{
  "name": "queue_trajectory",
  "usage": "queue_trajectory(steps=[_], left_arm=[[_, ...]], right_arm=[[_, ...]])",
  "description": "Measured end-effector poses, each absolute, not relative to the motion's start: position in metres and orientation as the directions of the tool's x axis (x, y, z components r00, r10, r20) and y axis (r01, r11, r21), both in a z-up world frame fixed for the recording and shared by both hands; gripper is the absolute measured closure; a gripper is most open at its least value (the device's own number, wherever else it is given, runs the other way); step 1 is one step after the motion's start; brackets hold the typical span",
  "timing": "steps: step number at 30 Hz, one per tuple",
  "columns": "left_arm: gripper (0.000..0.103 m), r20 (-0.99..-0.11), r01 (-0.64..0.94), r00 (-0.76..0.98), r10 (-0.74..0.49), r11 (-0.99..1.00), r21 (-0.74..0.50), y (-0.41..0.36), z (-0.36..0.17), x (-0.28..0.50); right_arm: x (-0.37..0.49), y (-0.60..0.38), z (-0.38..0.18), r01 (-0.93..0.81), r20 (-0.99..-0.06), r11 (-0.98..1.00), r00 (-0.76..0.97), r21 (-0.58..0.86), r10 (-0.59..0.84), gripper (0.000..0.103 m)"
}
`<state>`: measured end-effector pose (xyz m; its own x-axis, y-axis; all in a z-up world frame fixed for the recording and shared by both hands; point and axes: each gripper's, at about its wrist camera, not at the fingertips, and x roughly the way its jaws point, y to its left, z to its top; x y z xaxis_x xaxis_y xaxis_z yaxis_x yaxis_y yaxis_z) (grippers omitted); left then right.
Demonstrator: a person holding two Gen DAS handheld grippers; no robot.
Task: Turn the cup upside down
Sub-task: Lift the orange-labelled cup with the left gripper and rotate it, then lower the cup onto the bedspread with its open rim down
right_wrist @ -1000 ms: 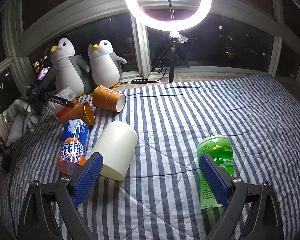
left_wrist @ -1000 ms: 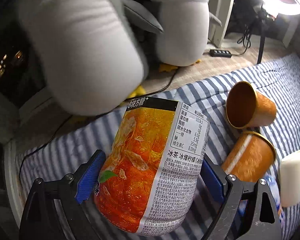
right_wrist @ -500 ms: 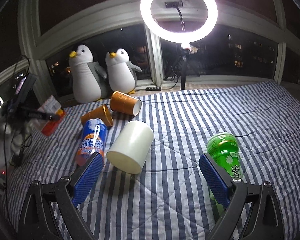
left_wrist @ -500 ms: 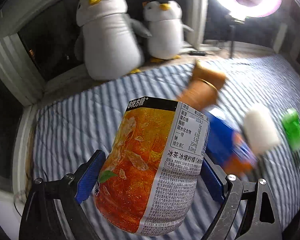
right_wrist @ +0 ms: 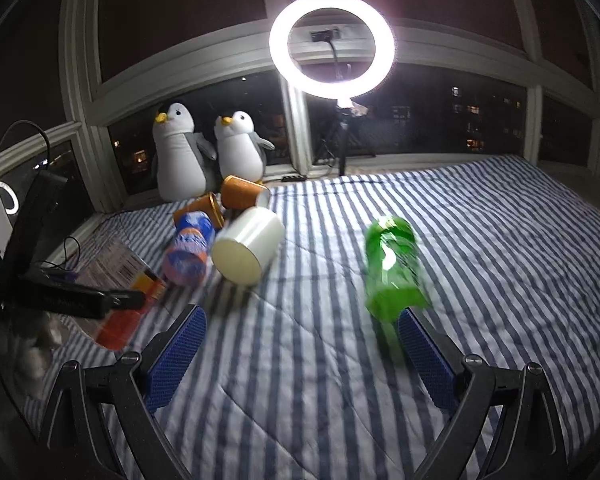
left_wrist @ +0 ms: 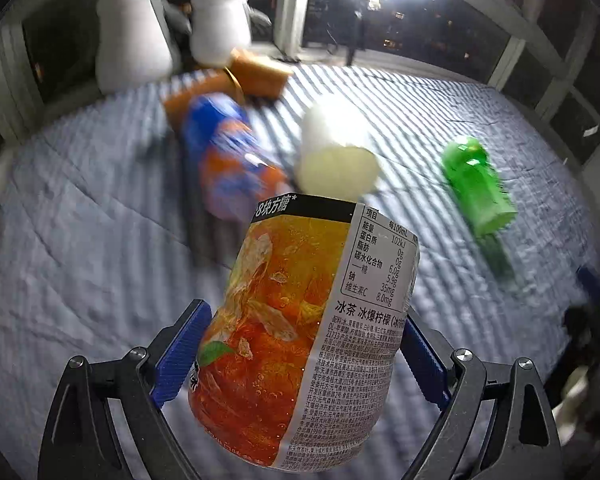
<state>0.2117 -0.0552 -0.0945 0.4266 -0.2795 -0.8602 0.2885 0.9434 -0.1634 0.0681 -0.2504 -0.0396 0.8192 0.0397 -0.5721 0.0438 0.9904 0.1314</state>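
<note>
Only at right wrist: ring light (right_wrist: pixel 332 46) whole.

Left black plastic two-finger gripper (left_wrist: pixel 302 354): angular open-frame arms, silver round-head screws at the pivots, ribbed blue rectangular pads (left_wrist: pixel 180 354) on the inner finger faces. Right black plastic two-finger gripper (right_wrist: pixel 300 354): identical frame, silver screws, finely textured blue pads (right_wrist: pixel 428 364).

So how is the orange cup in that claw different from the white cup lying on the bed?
The orange cup is printed with iced tea and label text; the white cup is plain. The orange cup is clamped in the left claw above the striped bedspread; the white cup lies loose on its side.
</note>
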Motion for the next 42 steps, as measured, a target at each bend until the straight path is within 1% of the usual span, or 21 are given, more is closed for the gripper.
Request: queue_trajectory(steps=[1, 3, 6, 10, 12, 16, 18, 24, 27, 30, 35, 38, 40, 42], left_arm=[[0.01, -0.864, 0.28, 0.412, -0.289, 0.943, -0.182, -0.064, -0.099, 0.21], [0.01, -0.869, 0.266, 0.414, -0.272, 0.949, -0.17, -0.08, -0.105, 0.205], [0.01, -0.867, 0.208, 0.39, -0.311, 0.947, -0.246, -0.094, -0.111, 0.203], [0.01, -0.862, 0.102, 0.391, -0.323, 0.946, -0.308, -0.097, -0.119, 0.207], [0.009, -0.86, 0.074, 0.386, -0.333, 0.941, -0.331, -0.099, -0.122, 0.208], [0.007, -0.866, 0.079, 0.385, -0.319, 0.946, -0.313, -0.096, -0.126, 0.219], [0.003, -0.864, 0.085, 0.387, -0.323, 0.945, -0.316, -0.094, -0.125, 0.221], [0.003, -0.847, 0.123, 0.386, -0.366, 0.93, -0.346, -0.082, -0.113, 0.218], [0.003, -0.818, 0.155, 0.442, -0.369, 0.929, -0.335, -0.066, -0.093, 0.206], [0.003, -0.77, 0.153, 0.519, -0.371, 0.927, -0.344, -0.033, -0.066, 0.187], [0.003, -0.709, 0.107, 0.635, -0.307, 0.944, -0.313, 0.035, -0.034, 0.156], [0.003, -0.691, 0.069, 0.664, -0.285, 0.944, -0.322, 0.072, -0.029, 0.145], [0.003, -0.687, 0.052, 0.665, -0.295, 0.935, -0.351, 0.093, -0.029, 0.144], [0.003, -0.681, 0.042, 0.666, -0.304, 0.927, -0.373, 0.112, -0.032, 0.143]], right_arm=[[0.062, -0.255, -0.043, 0.053, -0.576, 0.99, 0.817, 0.133, 0.034, 0.008], [0.054, -0.262, -0.046, 0.068, -0.579, 0.989, 0.815, 0.132, 0.022, 0.008], [0.042, -0.275, -0.05, 0.089, -0.581, 0.985, 0.814, 0.146, 0.012, 0.008], [0.031, -0.286, -0.052, 0.107, -0.579, 0.983, 0.815, 0.152, 0.0, 0.008], [0.028, -0.29, -0.052, 0.113, -0.578, 0.981, 0.816, 0.154, -0.003, 0.008], [0.022, -0.295, -0.052, 0.124, -0.573, 0.979, 0.819, 0.164, -0.007, 0.008], [0.02, -0.294, -0.052, 0.129, -0.574, 0.979, 0.819, 0.161, -0.013, 0.008], [0.019, -0.281, -0.056, 0.118, -0.584, 0.978, 0.812, 0.174, 0.006, 0.008], [0.021, -0.272, -0.057, 0.111, -0.59, 0.977, 0.807, 0.183, 0.018, 0.008], [0.023, -0.258, -0.054, 0.105, -0.578, 0.975, 0.816, 0.196, 0.028, 0.008], [0.036, -0.223, -0.053, 0.086, -0.568, 0.981, 0.822, 0.174, 0.029, 0.008], [0.047, -0.198, -0.059, 0.084, -0.576, 0.984, 0.817, 0.16, 0.024, 0.008], [0.056, -0.181, -0.063, 0.085, -0.589, 0.983, 0.808, 0.165, 0.03, 0.008], [0.066, -0.163, -0.069, 0.106, -0.601, 0.984, 0.8, 0.145, 0.003, 0.008]])
